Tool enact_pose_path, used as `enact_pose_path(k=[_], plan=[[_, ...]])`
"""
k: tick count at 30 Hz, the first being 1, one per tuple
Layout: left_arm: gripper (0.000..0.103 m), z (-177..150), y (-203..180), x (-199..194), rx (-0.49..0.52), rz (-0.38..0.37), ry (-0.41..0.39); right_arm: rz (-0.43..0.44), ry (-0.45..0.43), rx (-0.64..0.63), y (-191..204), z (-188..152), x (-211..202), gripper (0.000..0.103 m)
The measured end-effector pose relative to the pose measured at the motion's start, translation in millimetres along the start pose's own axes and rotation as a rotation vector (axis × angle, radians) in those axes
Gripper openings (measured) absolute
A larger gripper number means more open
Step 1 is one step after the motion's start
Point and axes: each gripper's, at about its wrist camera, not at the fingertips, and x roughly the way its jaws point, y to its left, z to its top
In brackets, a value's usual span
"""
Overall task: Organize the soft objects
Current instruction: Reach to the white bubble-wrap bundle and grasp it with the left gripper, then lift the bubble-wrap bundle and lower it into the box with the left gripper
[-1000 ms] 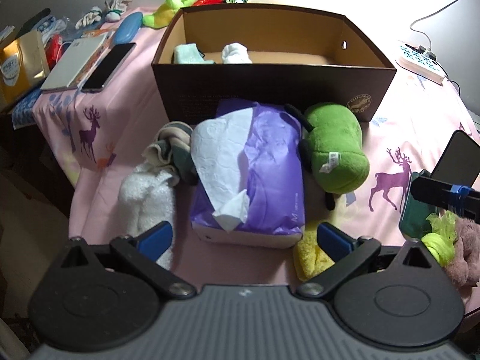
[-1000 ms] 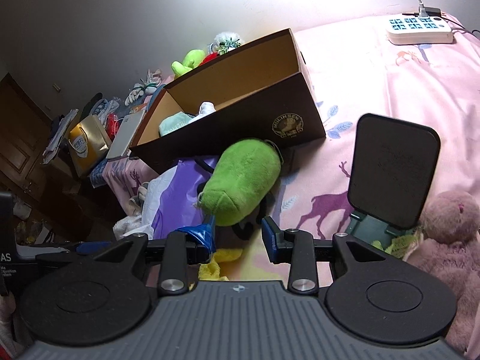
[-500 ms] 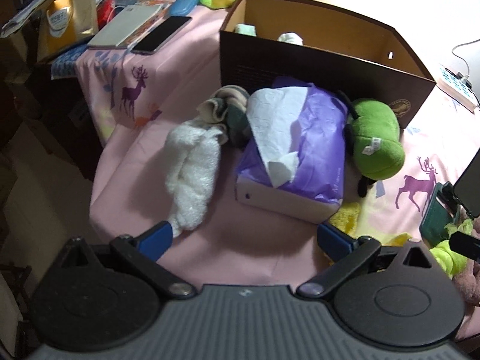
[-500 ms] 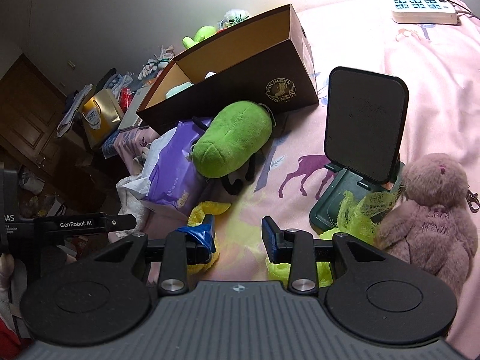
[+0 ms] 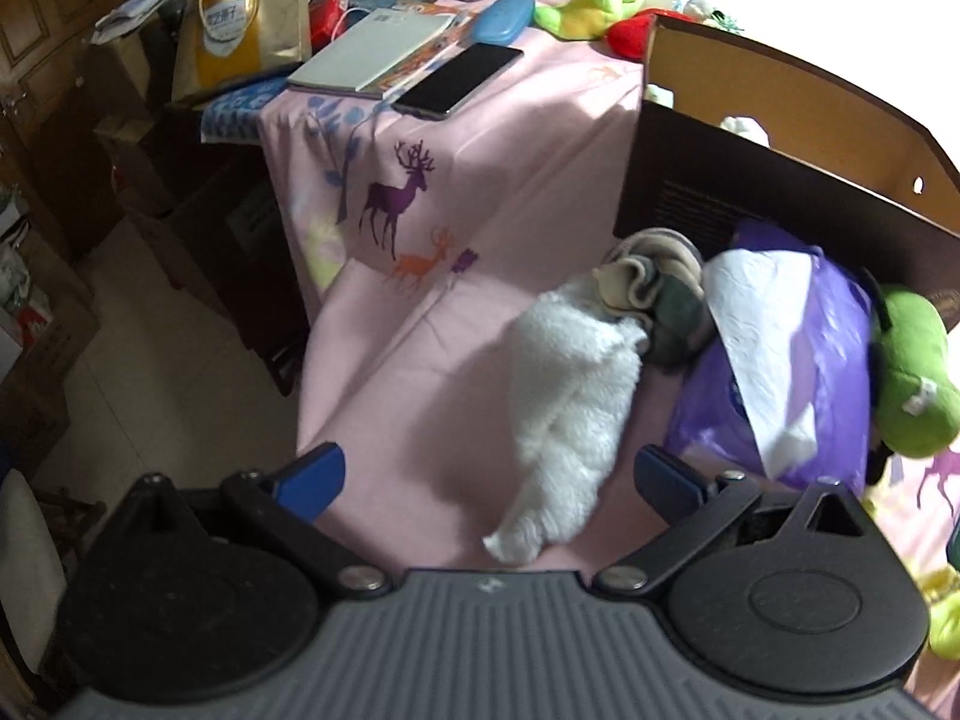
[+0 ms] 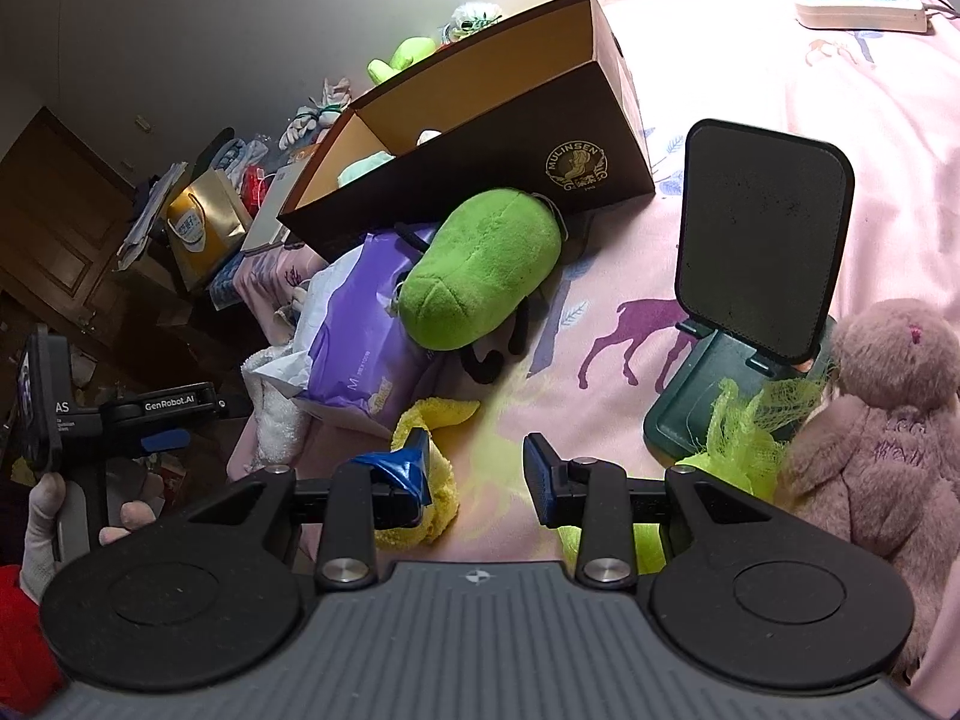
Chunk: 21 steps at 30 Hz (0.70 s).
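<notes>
Our left gripper (image 5: 486, 474) hovers with its jaws spread wide and empty, lined up over the near end of the white towel (image 5: 567, 414). The towel lies on the pink sheet (image 5: 516, 168), its far end touching a bundle of socks (image 5: 651, 294) that rests against the tissue pack (image 5: 798, 360) and sits just in front of the box (image 5: 774, 192). The box is open on top with a few pale soft things already inside, so we judge it to be where the towel goes.

We expect the towel to be light, limp and fluffy: it will sag and trail from whatever point we pinch, and it will not slip much. Taking it near the middle, across its narrow width, should gather enough pile to hold and keep both ends from dragging over the socks.

Our right gripper (image 6: 477, 474) has its jaws partly open and holds nothing; its left jaw overlaps a yellow cloth (image 6: 429, 468) in this view, contact unclear. The green plush (image 6: 486, 264) leans on the tissue pack, and the pink bear (image 6: 882, 414) sits well to the right.
</notes>
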Motion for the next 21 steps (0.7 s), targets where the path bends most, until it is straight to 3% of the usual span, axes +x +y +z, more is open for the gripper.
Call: enact_pose_path(k=[10,21], plan=[[0.102,19.8,0.2,42.3,-0.005,-0.053,0.022,-0.058,-0.007,0.028,6.9,18.9,7.6,0.018],[0.097,24.1,-2.4,64.5,0.012,-0.175,0.044,-0.082,0.015,0.034,13.0,33.6,22.2,0.018]])
